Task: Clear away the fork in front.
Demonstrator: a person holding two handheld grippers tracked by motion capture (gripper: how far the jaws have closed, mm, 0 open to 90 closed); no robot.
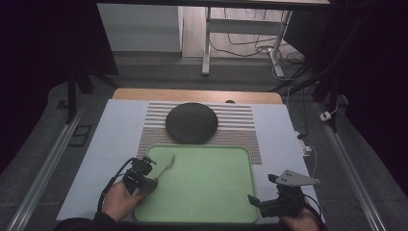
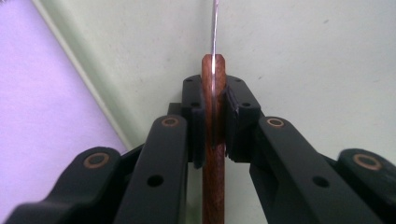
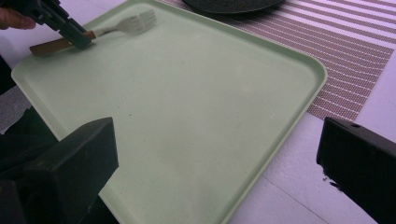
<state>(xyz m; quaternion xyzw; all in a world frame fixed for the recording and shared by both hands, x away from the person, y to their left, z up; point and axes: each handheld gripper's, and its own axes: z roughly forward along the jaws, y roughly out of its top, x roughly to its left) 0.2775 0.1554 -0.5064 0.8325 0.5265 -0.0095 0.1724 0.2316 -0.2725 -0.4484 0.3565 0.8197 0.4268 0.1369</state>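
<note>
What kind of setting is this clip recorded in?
Probably a lab recording station, not a real dining room: a table staged with a green tray and striped placemat, with loose floor cables behind.

Both grippers are black: the left gripper point(image 2: 215, 114) has copper-ringed pivot pins and a dark cable, the right gripper point(image 1: 269, 204), beside the green tray point(image 1: 243, 154), carries a grey triangular plate; the sleeve looks dark.

Fork point(image 2: 213, 140) tines cut off by top edge
</note>
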